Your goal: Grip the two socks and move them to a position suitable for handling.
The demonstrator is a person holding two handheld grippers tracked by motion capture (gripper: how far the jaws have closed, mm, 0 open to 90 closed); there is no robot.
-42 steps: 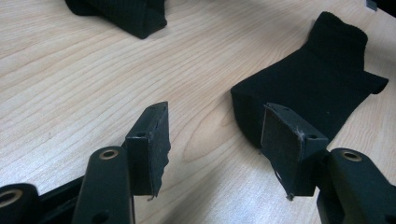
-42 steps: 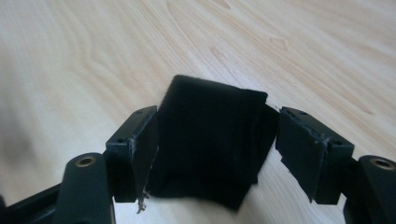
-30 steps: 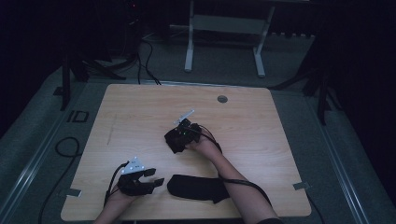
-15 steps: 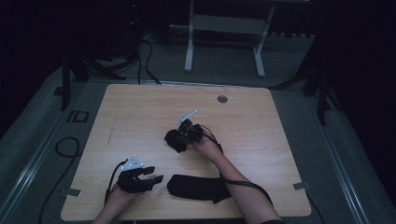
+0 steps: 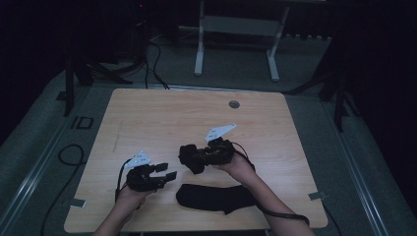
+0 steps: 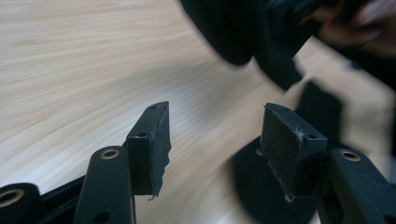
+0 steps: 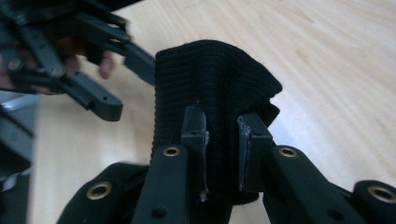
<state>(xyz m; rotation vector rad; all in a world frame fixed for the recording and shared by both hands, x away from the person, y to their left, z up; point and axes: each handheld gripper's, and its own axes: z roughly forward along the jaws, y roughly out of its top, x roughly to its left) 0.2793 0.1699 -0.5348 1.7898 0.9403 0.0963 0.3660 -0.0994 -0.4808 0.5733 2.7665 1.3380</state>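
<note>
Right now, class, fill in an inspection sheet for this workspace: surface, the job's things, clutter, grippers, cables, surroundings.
Surface: light wooden table, round grommet near the far edge.
Job's things: one black sock pinched in the right gripper; a second black sock lying flat near the front edge.
Clutter: nothing seen.
Grippers: right gripper shut on a sock; left gripper open, empty, above the table.
Cables: a black cable on the floor at left.
Surroundings: dark room, grey floor, white stand behind the table.

L gripper [image 5: 164, 172]: black jaws, brass-ringed rivets, frayed dark pads, grey 3-corner plate on top, black cable at rear | R gripper [image 5: 189, 158]: same build, plate, cable | forearms: no sleeves
</note>
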